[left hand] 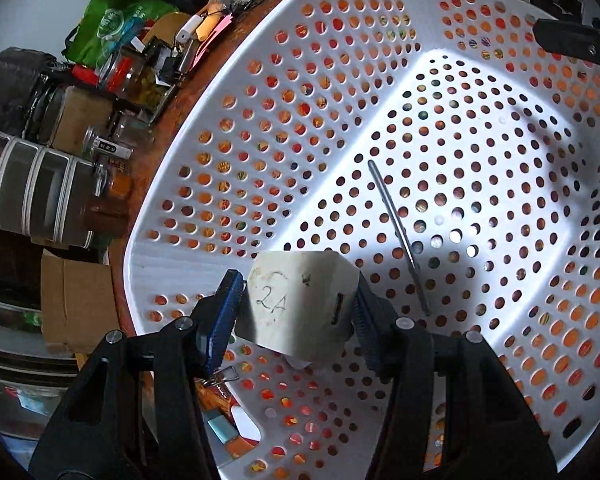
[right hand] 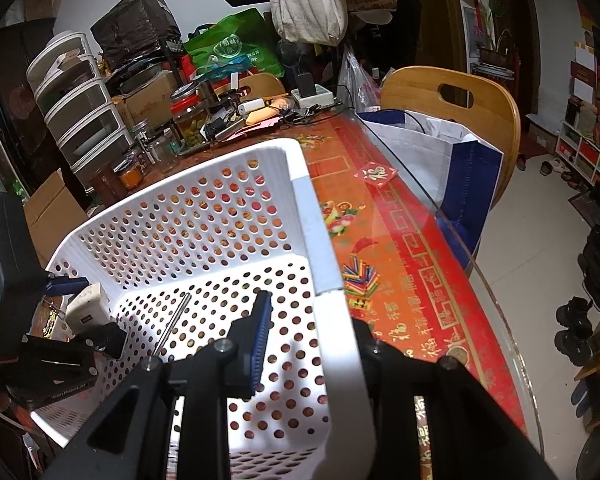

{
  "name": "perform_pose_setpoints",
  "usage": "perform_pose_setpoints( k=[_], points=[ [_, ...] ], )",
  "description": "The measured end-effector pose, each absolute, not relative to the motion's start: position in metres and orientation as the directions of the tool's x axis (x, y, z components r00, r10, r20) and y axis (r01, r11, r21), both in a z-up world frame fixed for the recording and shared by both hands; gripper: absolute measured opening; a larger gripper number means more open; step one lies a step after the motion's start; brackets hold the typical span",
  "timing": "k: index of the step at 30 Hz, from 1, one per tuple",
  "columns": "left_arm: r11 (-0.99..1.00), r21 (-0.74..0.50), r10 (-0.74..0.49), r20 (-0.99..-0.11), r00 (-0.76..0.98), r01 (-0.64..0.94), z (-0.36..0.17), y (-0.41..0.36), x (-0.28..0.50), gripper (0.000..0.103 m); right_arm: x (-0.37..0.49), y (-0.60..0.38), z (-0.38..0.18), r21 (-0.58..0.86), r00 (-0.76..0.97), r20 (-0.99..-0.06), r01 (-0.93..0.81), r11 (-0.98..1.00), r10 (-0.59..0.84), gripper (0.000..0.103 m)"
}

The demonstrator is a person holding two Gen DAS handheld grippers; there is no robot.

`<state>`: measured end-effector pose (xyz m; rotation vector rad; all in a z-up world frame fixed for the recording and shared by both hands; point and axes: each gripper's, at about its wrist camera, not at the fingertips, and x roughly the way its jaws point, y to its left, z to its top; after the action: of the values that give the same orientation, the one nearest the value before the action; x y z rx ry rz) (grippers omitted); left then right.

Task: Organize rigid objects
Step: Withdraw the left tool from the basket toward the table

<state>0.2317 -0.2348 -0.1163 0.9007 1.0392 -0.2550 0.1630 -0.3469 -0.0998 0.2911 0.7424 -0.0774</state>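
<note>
My left gripper [left hand: 298,304] is shut on a white charger block [left hand: 300,304] marked "2A", held over the near wall of a white perforated basket [left hand: 260,128]. A thin metal rod [left hand: 398,236] lies on the basket floor. In the right wrist view the charger [right hand: 86,306] shows at the basket's left rim, and the rod [right hand: 172,326] lies inside. My right gripper [right hand: 308,332] straddles the basket's right wall [right hand: 320,248], one blue pad [right hand: 262,328] inside; the other finger is hidden behind the wall.
The basket stands on a table with a red patterned cloth [right hand: 380,248]. Jars, boxes and stacked drawers [right hand: 80,112] crowd the far left. A wooden chair [right hand: 448,96] with a blue and white bag [right hand: 452,160] stands at the right edge.
</note>
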Motion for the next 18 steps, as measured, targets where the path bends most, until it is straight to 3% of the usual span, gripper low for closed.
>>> perform_pose_setpoints(
  k=[4,8,13,16,17,18],
  points=[
    [0.61,0.526,0.219,-0.831,0.511,0.593,-0.121,-0.232,0.238,0.054,0.164,-0.347,-0.1,0.234,0.735,-0.677,0.173,0.957,0.033,0.028],
    [0.622,0.521,0.197,-0.827,0.527,0.584,-0.114,-0.233,0.236,0.063,0.164,-0.347,-0.1,0.234,0.733,-0.679,0.174,0.956,0.033,0.028],
    [0.706,0.489,0.1,-0.784,0.612,0.511,-0.069,-0.209,0.218,0.067,0.164,-0.347,-0.101,0.23,0.731,-0.682,0.183,0.956,0.024,0.028],
    [0.801,0.434,0.037,-0.725,0.688,0.413,-0.025,-0.162,0.203,0.087,0.164,-0.347,-0.101,0.229,0.73,-0.683,0.188,0.955,0.021,0.028],
    [0.827,0.428,0.044,-0.696,0.717,0.365,-0.014,-0.144,0.199,0.1,0.163,-0.347,-0.101,0.231,0.729,-0.684,0.19,0.954,0.02,0.028],
    [0.851,0.421,0.057,-0.667,0.743,0.313,-0.005,-0.125,0.194,0.103,0.163,-0.347,-0.101,0.232,0.729,-0.684,0.192,0.954,0.02,0.028]
  ],
)
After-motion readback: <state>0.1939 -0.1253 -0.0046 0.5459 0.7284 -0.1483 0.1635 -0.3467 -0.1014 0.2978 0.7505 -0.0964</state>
